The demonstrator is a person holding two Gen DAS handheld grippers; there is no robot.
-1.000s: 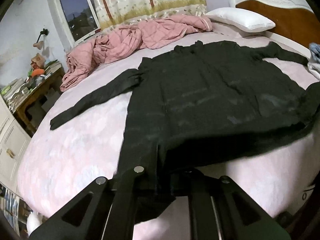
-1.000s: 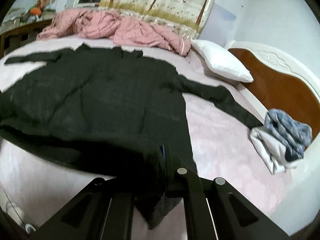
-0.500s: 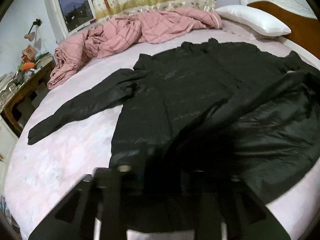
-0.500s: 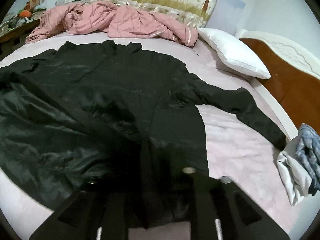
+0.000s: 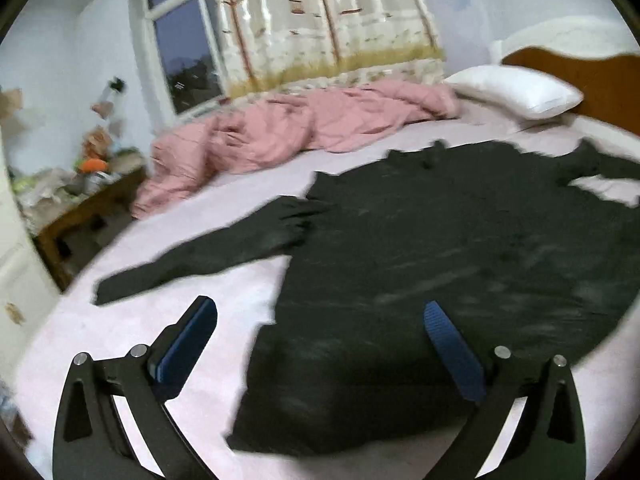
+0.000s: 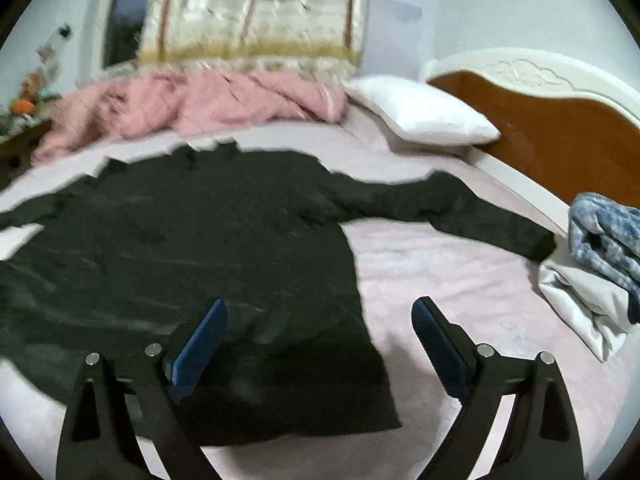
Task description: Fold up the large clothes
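A large black long-sleeved garment [image 5: 440,248] lies spread on the pale pink bed [image 5: 120,320], sleeves out to both sides; it also shows in the right wrist view [image 6: 200,240]. Its lower part is folded up over the body. My left gripper [image 5: 320,320] is open and empty, above the garment's near left corner. My right gripper [image 6: 320,320] is open and empty, above the near right corner. The left sleeve [image 5: 208,256] reaches toward the bed's left edge, and the right sleeve [image 6: 460,208] toward the headboard.
A crumpled pink quilt [image 5: 304,128] lies along the far side, a white pillow [image 6: 420,116] by the wooden headboard [image 6: 540,128]. A blue and white clothes pile [image 6: 600,264] sits at the right edge. A cluttered wooden desk [image 5: 80,200] stands left of the bed.
Both grippers held the garment's bottom hem, carried it up over the body and let go. Both now stand open and lifted back, with the fabric lying folded.
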